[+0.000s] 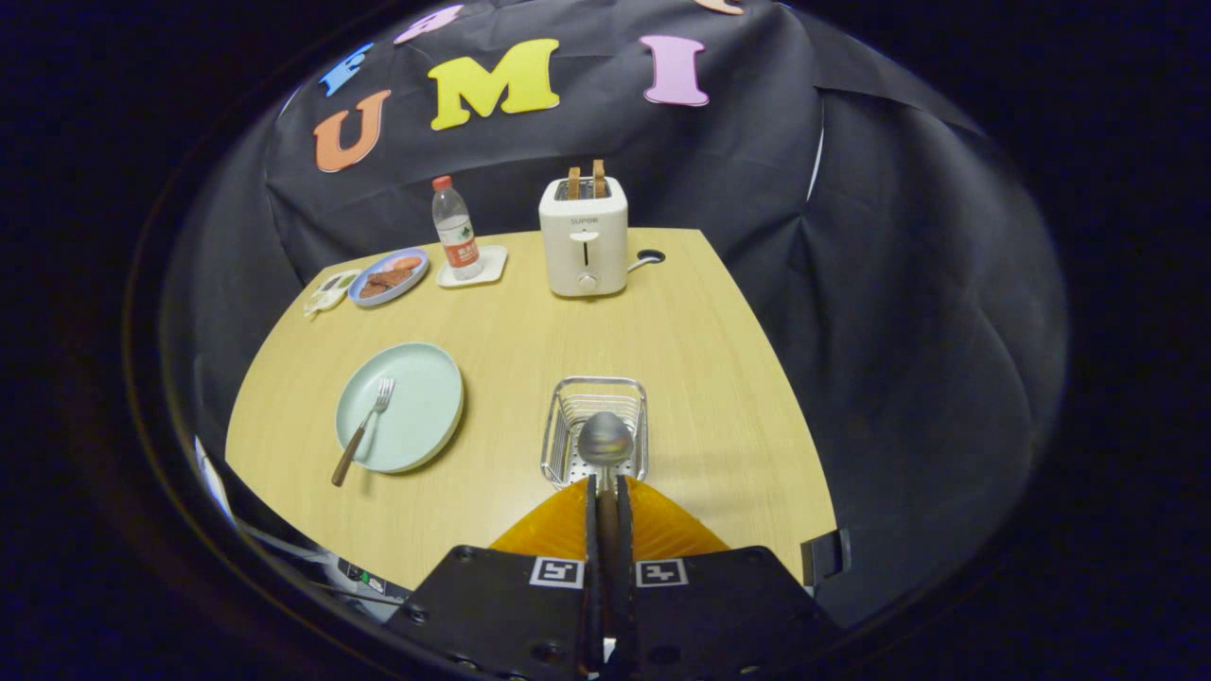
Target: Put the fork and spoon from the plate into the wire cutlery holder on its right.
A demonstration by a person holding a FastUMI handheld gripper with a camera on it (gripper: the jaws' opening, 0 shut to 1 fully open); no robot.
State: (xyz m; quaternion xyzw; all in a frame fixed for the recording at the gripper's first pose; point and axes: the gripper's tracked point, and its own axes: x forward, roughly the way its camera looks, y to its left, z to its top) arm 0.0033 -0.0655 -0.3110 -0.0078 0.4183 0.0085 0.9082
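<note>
In the gripper view, the gripper (pixel 605 487) is holding the spoon (pixel 605 439) with its jaws clamped together on the handle, so that the bowl is sticking out ahead of the fingers and hanging directly over the wire cutlery holder (pixel 595 427), which is standing near the tabletop's (pixel 681 340) near edge. To finish this step well, the spoon should probably be lowered until its bowl is inside the wire walls, kept away from the rim so it is not catching, and only then should the jaws be parting; releasing from too high is likely to make it bounce or tip the light holder. The gripper is pointing forward and tilting downward, centred on the holder, with the spoon lying roughly along the line of the fingers. The fork (pixel 363 427) is lying on the pale green plate (pixel 426 397) to the holder's left, its wooden handle reaching over the plate's near rim toward the tabletop's near left corner. Toward the far edge, a toaster (pixel 584 236), a water bottle (pixel 455 227) and a blue dish of food (pixel 389 276) are standing well apart from the work.
</note>
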